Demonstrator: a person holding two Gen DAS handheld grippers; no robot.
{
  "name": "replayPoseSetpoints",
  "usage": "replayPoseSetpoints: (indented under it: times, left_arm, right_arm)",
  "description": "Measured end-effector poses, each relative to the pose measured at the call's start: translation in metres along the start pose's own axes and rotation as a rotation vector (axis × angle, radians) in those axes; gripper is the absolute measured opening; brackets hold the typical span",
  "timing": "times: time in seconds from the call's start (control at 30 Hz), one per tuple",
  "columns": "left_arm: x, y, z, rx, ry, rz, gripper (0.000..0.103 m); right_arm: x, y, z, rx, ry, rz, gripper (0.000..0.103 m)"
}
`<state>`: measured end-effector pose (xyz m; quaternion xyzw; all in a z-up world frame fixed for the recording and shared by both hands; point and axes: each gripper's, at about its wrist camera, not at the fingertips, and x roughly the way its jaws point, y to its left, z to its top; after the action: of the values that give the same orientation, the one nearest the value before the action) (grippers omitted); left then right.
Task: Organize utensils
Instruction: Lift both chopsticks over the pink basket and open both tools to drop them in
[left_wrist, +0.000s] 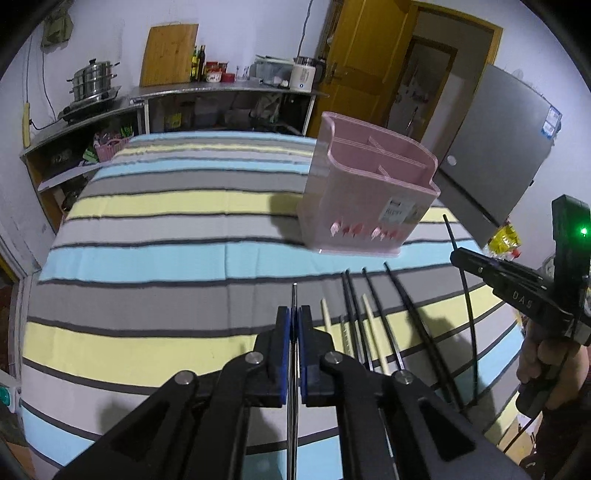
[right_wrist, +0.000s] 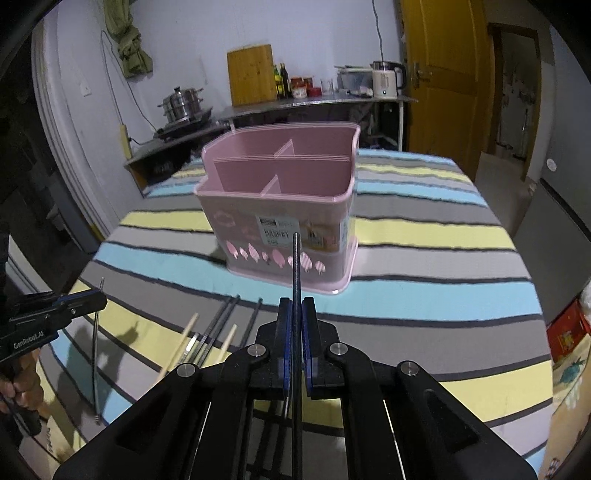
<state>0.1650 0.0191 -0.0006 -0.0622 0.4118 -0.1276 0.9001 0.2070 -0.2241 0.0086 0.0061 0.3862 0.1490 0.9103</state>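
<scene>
The left gripper (left_wrist: 294, 314) is pinching a thin metal chopstick (left_wrist: 294, 295) between its blue pads (left_wrist: 282, 332), jaws drawn in almost to touching, with the stick's tip poking out ahead of them over the striped cloth (left_wrist: 147, 258). In the right wrist view that same gripper is showing at the far left with a hand (right_wrist: 20, 373) wrapped around its grip, the metal stick hanging down from it clear of the cloth.

Just to its right, the loose chopsticks (left_wrist: 369, 325) are lying side by side on the cloth, some black, some pale wood, all pointing roughly toward the pink basket (left_wrist: 369, 192). The basket is standing upright on the cloth beyond them, its dividers splitting it into compartments, all of them looking bare.

Farther right, the right gripper (right_wrist: 296, 314) is clamping a black chopstick (right_wrist: 296, 266) the same way, jaws nearly shut on it, the stick's tip pointing up in front of the basket's label (right_wrist: 277, 230).
</scene>
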Motion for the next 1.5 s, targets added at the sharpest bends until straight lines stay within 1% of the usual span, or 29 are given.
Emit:
replayPoseSetpoints:
  times: [0.4,0.67,0.9,1.1,1.3,1.5]
  left_arm:
    - [-0.051,-0.018,0.032,0.049,-0.106,-0.025,0.004]
    - [-0.069,-0.034,0.056,0.082,-0.151,-0.042,0.004]
    - [-0.068,-0.044,0.089,0.089,-0.161,-0.061,0.004]
    - [-0.065,-0.049,0.126,0.081,-0.180,-0.078,0.004]
    - [-0.061,-0.051,0.159,0.066,-0.214,-0.076,0.004]
    - [-0.048,-0.048,0.183,0.044,-0.231,-0.066,0.004]
  right_arm:
    - [-0.056,0.010,0.022,-0.024,-0.129,0.007,0.005]
    - [-0.081,0.012,0.038,-0.012,-0.200,0.018,0.005]
    - [-0.086,0.021,0.061,-0.027,-0.245,0.023,0.005]
    - [-0.086,0.025,0.091,-0.007,-0.296,0.041,0.005]
    - [-0.085,0.027,0.129,0.027,-0.363,0.057,0.005]
    - [-0.074,0.030,0.152,0.040,-0.394,0.057,0.005]
